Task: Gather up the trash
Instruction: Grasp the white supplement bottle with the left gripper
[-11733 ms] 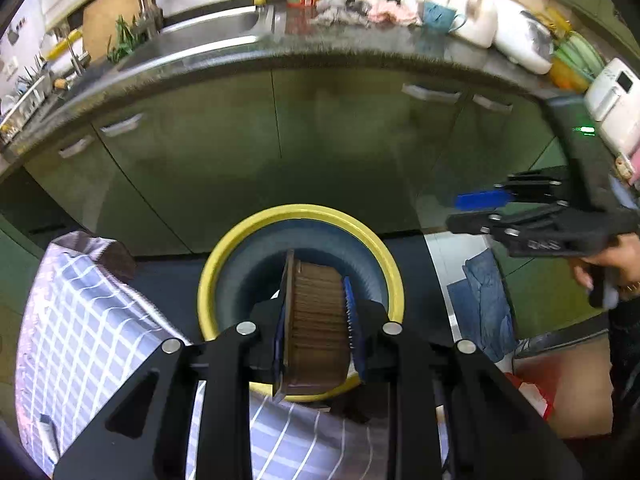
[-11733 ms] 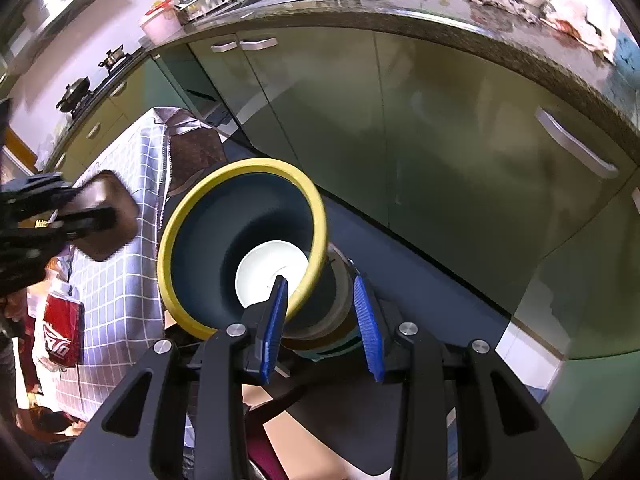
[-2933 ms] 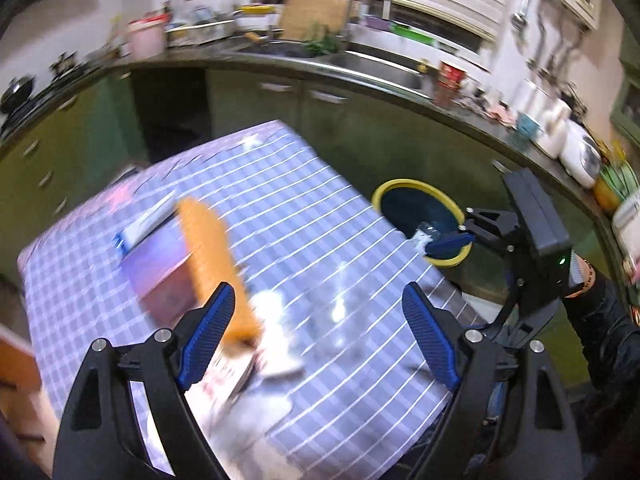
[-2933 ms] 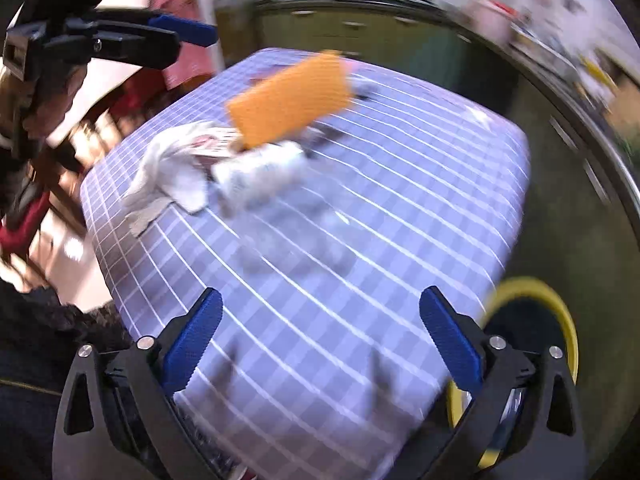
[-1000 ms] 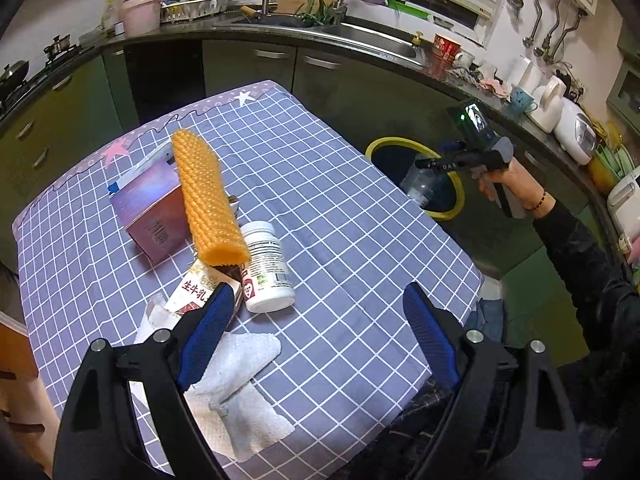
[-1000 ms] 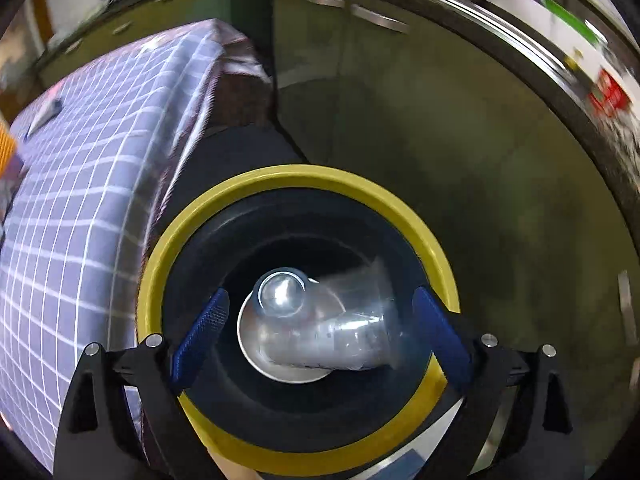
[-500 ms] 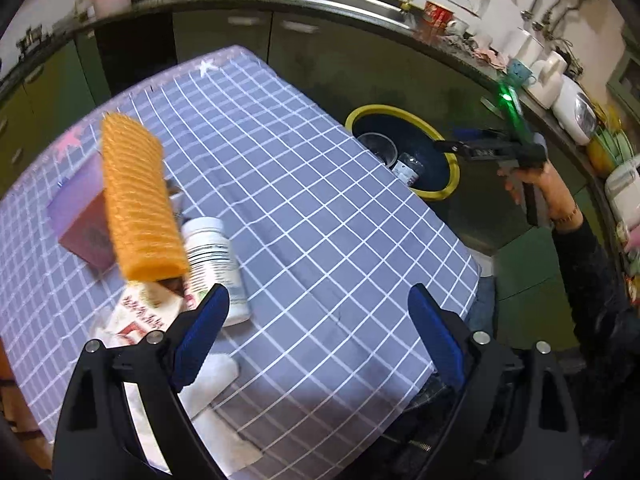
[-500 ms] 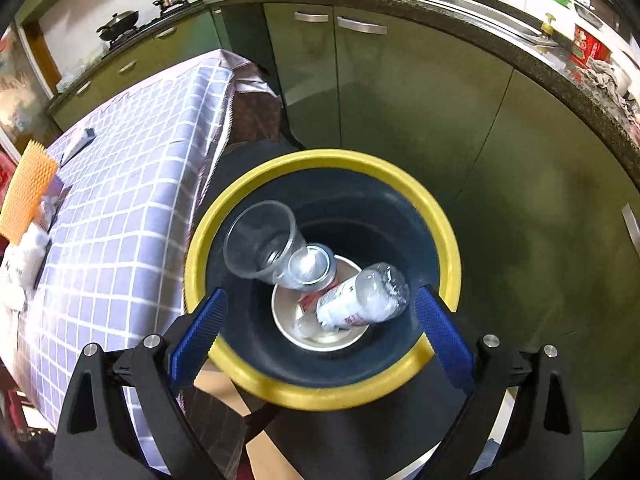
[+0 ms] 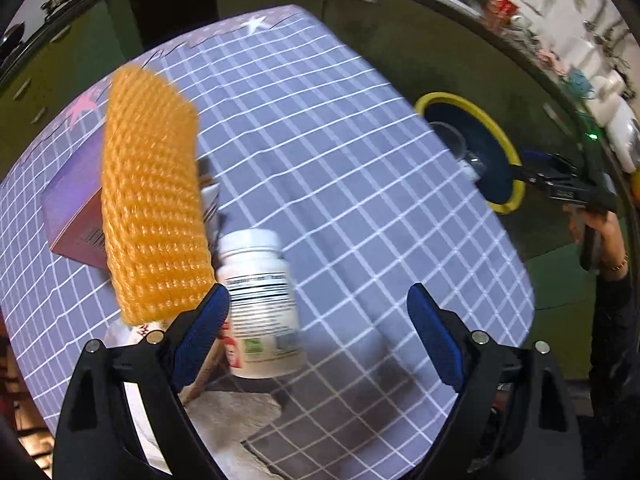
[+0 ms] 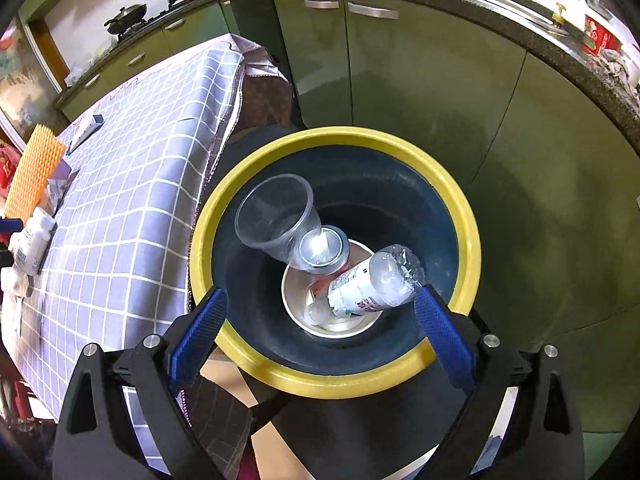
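My left gripper (image 9: 318, 334) is open and empty, low over the checked table (image 9: 360, 184), just right of a white pill bottle (image 9: 260, 304) lying on its side. An orange foam mesh sleeve (image 9: 150, 216) lies over a purple box (image 9: 70, 208); crumpled tissue (image 9: 236, 412) sits under the gripper. My right gripper (image 10: 318, 332) is open and empty above the yellow-rimmed trash bin (image 10: 336, 382), which holds a clear cup (image 10: 276, 212), a can (image 10: 322, 248) and a plastic bottle (image 10: 370, 284). The bin (image 9: 508, 200) and right gripper (image 9: 560, 184) also show in the left wrist view.
Green kitchen cabinets (image 10: 420, 80) and a dark countertop (image 10: 520, 12) run behind the bin. The table's edge (image 10: 224, 128) lies just left of the bin. A snack wrapper (image 9: 208, 364) lies beside the pill bottle. The foam sleeve (image 10: 34, 172) and pill bottle (image 10: 34, 244) show far left.
My left gripper has dropped lower and closer to the pill bottle and foam sleeve. My right gripper stays open over the bin, where the dropped plastic bottle has settled.
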Tool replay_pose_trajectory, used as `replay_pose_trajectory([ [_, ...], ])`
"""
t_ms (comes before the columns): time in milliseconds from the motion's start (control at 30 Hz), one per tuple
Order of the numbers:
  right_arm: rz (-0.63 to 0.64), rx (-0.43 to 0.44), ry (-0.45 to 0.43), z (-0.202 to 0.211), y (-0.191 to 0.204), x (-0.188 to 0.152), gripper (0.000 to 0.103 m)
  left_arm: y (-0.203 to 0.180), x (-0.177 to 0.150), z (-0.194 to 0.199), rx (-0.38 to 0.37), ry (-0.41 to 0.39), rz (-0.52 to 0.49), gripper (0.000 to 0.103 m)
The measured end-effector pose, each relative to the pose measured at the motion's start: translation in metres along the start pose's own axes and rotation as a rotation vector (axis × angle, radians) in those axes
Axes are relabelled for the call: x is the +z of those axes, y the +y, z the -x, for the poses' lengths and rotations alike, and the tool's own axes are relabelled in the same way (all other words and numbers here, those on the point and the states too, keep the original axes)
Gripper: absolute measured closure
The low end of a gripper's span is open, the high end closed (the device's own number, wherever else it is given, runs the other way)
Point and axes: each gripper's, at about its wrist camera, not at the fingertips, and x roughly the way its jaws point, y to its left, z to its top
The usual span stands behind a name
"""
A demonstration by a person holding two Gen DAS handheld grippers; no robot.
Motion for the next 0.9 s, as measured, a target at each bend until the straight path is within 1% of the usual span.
replay_pose_trajectory([
  [167,0.003,0.013,0.013,-0.005,0.003,-0.001,0.009,0.003,0.001,-0.012,0.020,0.044,-0.019,0.020],
  [233,0.008,0.018,0.016,-0.007,0.005,-0.002,0.009,0.004,0.002,-0.017,0.035,0.057,-0.024,0.023],
  [300,0.014,0.020,0.021,-0.008,0.007,-0.001,0.009,0.009,0.003,-0.023,0.030,0.084,-0.013,0.036],
  [367,0.020,0.024,0.025,-0.009,0.009,-0.002,0.009,0.012,0.003,-0.029,0.013,0.110,0.001,0.043],
  [433,0.024,0.025,0.027,-0.009,0.010,-0.002,0.009,0.014,0.002,-0.036,0.004,0.135,0.008,0.044],
  [533,0.030,0.025,0.029,-0.009,0.012,-0.003,0.009,0.012,0.001,-0.042,0.009,0.143,-0.009,0.046],
  [633,0.032,0.024,0.029,-0.008,0.013,-0.002,0.009,0.008,0.001,-0.041,0.012,0.135,-0.037,0.058],
  [700,0.031,0.026,0.029,-0.008,0.012,-0.003,0.009,0.005,0.000,-0.040,-0.002,0.145,-0.047,0.058],
  [833,0.037,0.030,0.029,-0.007,0.014,-0.002,0.009,-0.011,-0.010,-0.037,-0.017,0.167,-0.102,0.058],
  [900,0.041,0.032,0.031,-0.006,0.015,-0.003,0.009,-0.017,-0.015,-0.033,-0.027,0.167,-0.116,0.058],
])
